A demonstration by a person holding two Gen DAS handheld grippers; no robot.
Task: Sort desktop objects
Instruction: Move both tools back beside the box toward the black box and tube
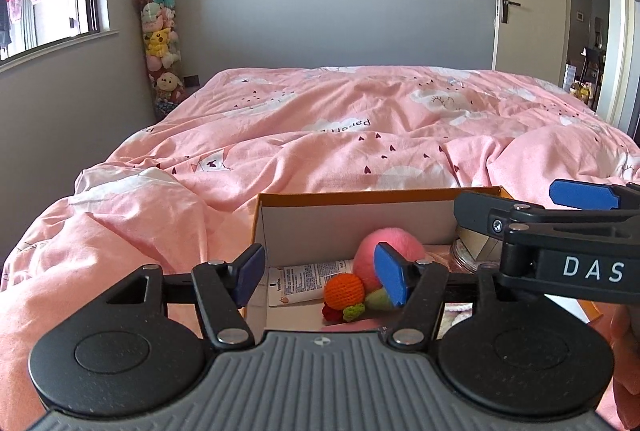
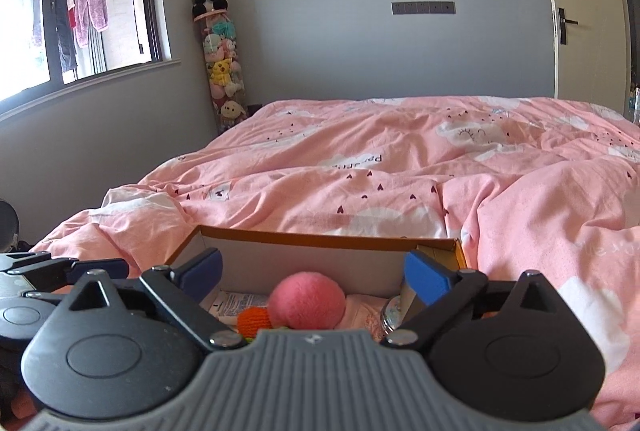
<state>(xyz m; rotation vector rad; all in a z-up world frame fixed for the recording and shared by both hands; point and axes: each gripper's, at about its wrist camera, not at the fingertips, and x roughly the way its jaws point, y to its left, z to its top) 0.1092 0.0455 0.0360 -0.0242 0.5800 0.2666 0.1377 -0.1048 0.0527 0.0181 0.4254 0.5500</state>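
- We see the left gripper (image 1: pixel 320 273) with its blue pads spread wide and nothing held between them; it hangs just above the near edge of the cardboard box (image 1: pixel 352 221).
- We see the right gripper (image 2: pixel 314 273) likewise spread wide and empty, over the same box (image 2: pixel 320 259); in the left wrist view its black body (image 1: pixel 560 231) reaches in from the right, above the box's right end.
- The box lies open on the pink quilt (image 1: pixel 320 135) of the bed.
- Inside the box, a pink plush ball (image 1: pixel 394 251) rests toward the middle; an orange crocheted ball (image 1: pixel 344 291) sits just in front of it, touching it.
- A white tube (image 1: pixel 304 281) lies flat on the box floor, to the left of the orange ball.
- A small jar (image 2: pixel 394 313) lies at the right end of the box; we cannot tell its contents.
- A tall clear column of plush toys (image 2: pixel 222 71), topped by a panda, stands in the room's far corner.
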